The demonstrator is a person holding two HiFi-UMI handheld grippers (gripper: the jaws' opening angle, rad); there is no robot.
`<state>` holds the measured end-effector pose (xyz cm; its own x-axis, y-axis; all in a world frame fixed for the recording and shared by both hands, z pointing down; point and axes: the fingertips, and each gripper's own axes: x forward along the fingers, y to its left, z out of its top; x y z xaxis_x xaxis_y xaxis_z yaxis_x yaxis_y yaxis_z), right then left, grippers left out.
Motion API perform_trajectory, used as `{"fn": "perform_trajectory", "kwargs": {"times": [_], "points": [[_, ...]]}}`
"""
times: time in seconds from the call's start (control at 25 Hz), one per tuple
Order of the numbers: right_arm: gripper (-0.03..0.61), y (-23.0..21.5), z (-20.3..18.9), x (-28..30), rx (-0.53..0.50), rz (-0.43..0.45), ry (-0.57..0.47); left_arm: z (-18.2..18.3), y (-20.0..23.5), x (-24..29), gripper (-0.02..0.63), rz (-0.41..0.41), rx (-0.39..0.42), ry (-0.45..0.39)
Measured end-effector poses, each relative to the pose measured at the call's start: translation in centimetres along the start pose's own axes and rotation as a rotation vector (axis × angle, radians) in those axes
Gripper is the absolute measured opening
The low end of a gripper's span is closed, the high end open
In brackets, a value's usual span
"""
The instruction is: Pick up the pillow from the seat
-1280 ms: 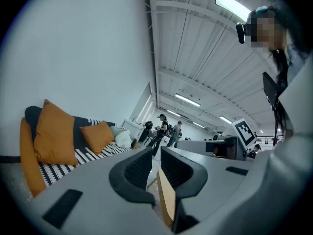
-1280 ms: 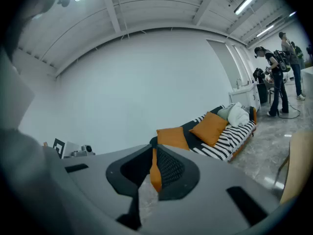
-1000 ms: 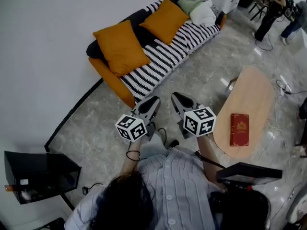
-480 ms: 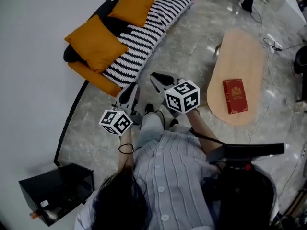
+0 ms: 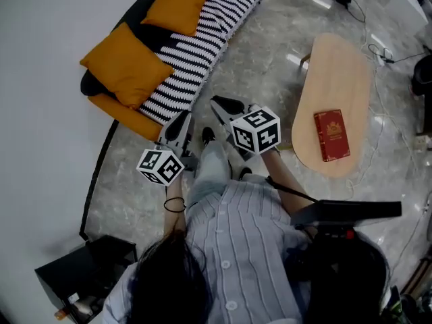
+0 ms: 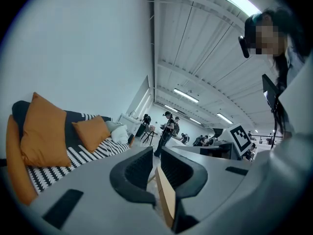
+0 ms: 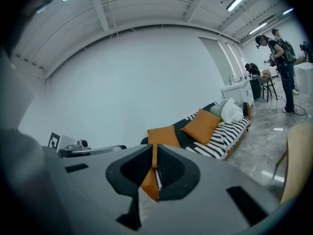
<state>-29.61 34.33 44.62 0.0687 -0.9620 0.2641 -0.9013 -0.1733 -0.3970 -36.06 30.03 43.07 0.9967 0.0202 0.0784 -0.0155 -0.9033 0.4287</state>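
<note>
Left tool (image 5: pixel 177 130) and right tool (image 5: pixel 226 108) both clenched, empty, side by side, apart from striped seat (image 5: pixel 196 49); orange pillow (image 5: pixel 125 63) lies on it, untouched.

Two orange pillows (image 5: pixel 125 65) (image 5: pixel 177 5) and one striped sofa (image 5: pixel 196 49). One oval wooden table (image 5: pixel 337 79), one red book (image 5: pixel 331 135), one black box (image 5: pixel 88 275). Two handheld grippers (image 5: pixel 181 119) (image 5: pixel 220 102), one person (image 5: pixel 236 248) in a striped shirt.

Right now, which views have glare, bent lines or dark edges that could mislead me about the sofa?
Head view: sharp, small bright reflections on the glossy floor beside the wooden table; orange pillows evenly lit. Left gripper view: strong fisheye, dark corners, one ceiling lamp blown white. Right gripper view: same fisheye, the wall curves, but the sofa is clear.
</note>
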Motion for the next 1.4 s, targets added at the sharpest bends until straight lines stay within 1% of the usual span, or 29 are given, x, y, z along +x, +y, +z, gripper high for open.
{"fn": "perform_trajectory", "kwargs": {"times": [0.16,0.28,0.4,0.56,0.84,0.96,1.12,1.24,1.4], "points": [[0.038,-3.4,2.2,3.3,0.03,-0.048,-0.007,2.0,3.6,3.8,0.049,-0.024,0.0,0.023],[0.038,-5.6,4.6,6.4,0.065,-0.079,-0.019,4.3,6.7,6.7,0.049,-0.045,0.002,0.036],[0.038,-7.3,7.1,9.6,0.112,-0.091,-0.046,7.1,9.8,9.4,0.049,-0.067,0.018,0.041],[0.038,-8.8,9.7,14.2,0.137,-0.114,-0.059,10.2,14.2,12.2,0.049,-0.09,0.016,0.04],[0.038,-10.4,11.8,22.0,0.135,-0.144,-0.042,13.5,21.7,15.8,0.049,-0.12,0.003,0.048],[0.038,-10.6,12.6,24.7,0.13,-0.152,-0.038,14.7,24.4,16.8,0.049,-0.128,-0.007,0.04],[0.038,-10.6,13.0,27.5,0.11,-0.154,-0.008,15.5,27.6,17.5,0.049,-0.113,-0.047,0.027],[0.038,-11.0,13.1,28.2,0.111,-0.162,0.005,15.5,28.7,17.9,0.049,-0.109,-0.076,0.027],[0.038,-12.4,13.4,29.1,0.11,-0.175,0.018,15.2,29.2,18.8,0.049,-0.112,-0.087,0.037]]}}
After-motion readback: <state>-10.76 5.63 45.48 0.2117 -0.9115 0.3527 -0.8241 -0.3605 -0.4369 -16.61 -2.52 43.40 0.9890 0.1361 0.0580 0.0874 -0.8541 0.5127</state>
